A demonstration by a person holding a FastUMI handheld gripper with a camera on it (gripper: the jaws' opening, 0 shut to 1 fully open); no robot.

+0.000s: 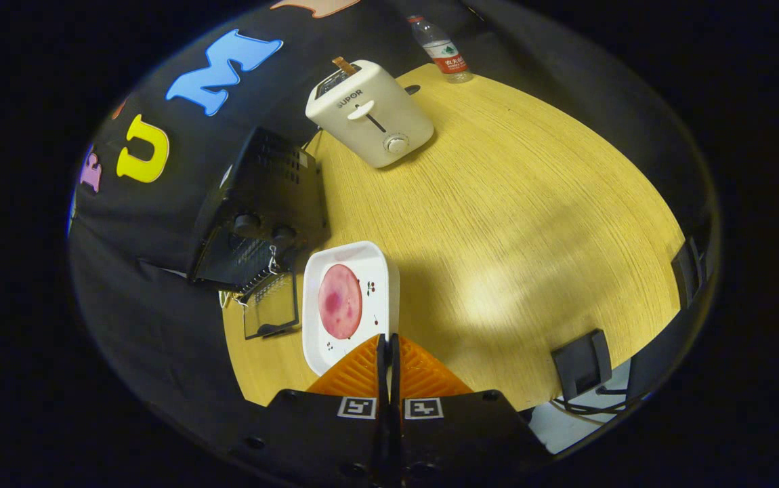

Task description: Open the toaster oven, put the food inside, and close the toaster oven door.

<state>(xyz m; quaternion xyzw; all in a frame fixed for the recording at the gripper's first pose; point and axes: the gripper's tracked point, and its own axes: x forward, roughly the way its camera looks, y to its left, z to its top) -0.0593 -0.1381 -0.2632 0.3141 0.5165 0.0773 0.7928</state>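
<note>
- The gripper (pixel 387 339) has its two fingers pressed together with only a thin seam between them, and nothing is held in them. The tips hover over the near rim of a plate.
- Just ahead of the fingertips sits a white rectangular plate (pixel 383 271) with rounded corners and small cherry prints, lying flat near the table's near edge.
- On the plate lies the food, a round pink slice of ham or similar meat (pixel 340 301), flat and towards the plate's left half.
- The round wooden table (pixel 511 224) carries everything; a bright patch of light falls on its bare wood to the right of the plate.
- Just left of the plate is the black toaster oven (pixel 261 203), standing at the table's left edge. Its glass door (pixel 271 308) is swung down and open, lying close to level beside the plate, and a wire rack shows in the mouth of the oven. Two round knobs are on its front panel, near the plate's far left corner.
- At the table's right edge, black clamps (pixel 582 362) grip the rim, with cables hanging below.
- Beyond the oven, towards the far edge of the table, stands a white pop-up toaster (pixel 369 118) with a slice of bread sticking up from its slot.
- At the far edge, well apart from the toaster, stands a clear plastic water bottle (pixel 440 49) with a red label.
</note>
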